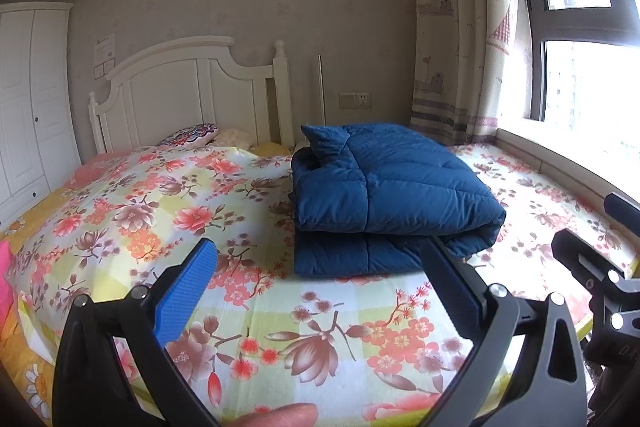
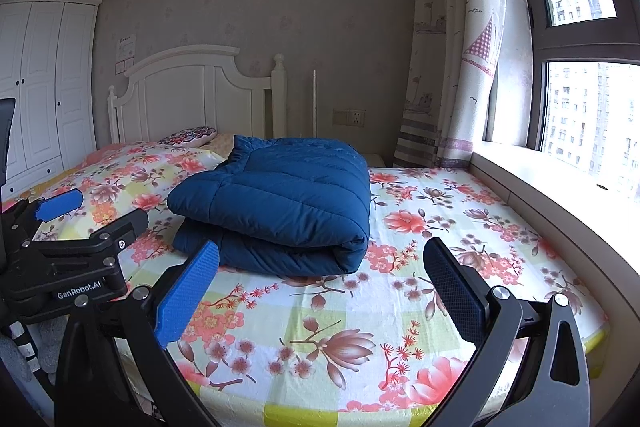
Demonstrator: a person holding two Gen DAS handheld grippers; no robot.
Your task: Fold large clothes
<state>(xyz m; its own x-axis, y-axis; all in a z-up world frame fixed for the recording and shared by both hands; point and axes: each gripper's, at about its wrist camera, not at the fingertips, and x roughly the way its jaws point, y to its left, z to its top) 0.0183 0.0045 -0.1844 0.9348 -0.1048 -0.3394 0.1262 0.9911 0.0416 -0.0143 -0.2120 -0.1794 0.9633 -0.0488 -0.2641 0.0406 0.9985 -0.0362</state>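
Bedroom's got a floral-sheeted bed [image 1: 120,211], white wooden headboard [image 1: 192,95] at 12 o'clock, window [image 2: 580,115] at 3. Folded puffy navy-blue quilted coat [image 1: 392,195] sits mid-bed. Left gripper [image 1: 320,267] and right gripper [image 2: 320,267] both hover with fingers spread, holding nothing.

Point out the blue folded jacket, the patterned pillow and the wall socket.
blue folded jacket [image 1: 400,187], left wrist view, top layer.
patterned pillow [image 1: 192,134], left wrist view, its middle.
wall socket [image 2: 355,116], right wrist view, faceplate.

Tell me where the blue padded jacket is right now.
The blue padded jacket lies folded on the floral bedsheet, mid-bed in both wrist views, ahead of both open grippers, with the pillows and white headboard beyond it and the window to its right.
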